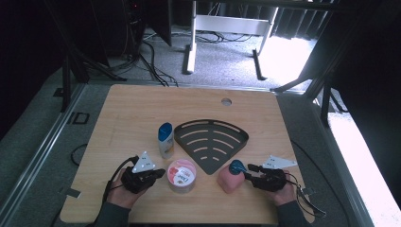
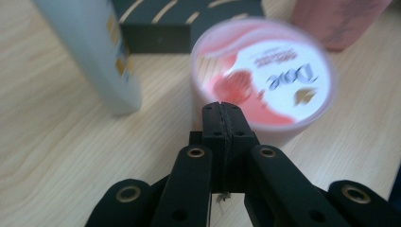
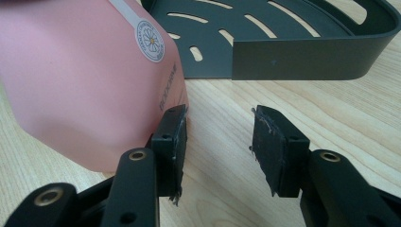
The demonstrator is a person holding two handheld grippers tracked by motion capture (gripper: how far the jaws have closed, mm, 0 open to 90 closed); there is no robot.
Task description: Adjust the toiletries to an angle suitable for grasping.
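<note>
A pink tub (image 1: 181,176) with a white and red lid label stands near the table's front, and it looms blurred in the left gripper view (image 2: 265,80). My left gripper (image 1: 161,173) lies just left of it, jaws shut together with nothing between them, tips (image 2: 222,111) at the tub's side. To the right stands a pink bottle (image 1: 230,179) with a teal cap (image 1: 236,166). My right gripper (image 1: 247,171) is at that bottle's right side, open. In the right gripper view (image 3: 217,132) the bottle (image 3: 80,80) lies outside one finger (image 3: 172,137), and bare wood shows between the pads.
A black fan-shaped slotted tray (image 1: 189,142) sits mid-table, its wall (image 3: 302,54) just beyond the right gripper. A white bottle with a blue cap (image 1: 165,140) stands left of the tray and behind the tub. The table has a round hole (image 1: 226,101) near its far edge.
</note>
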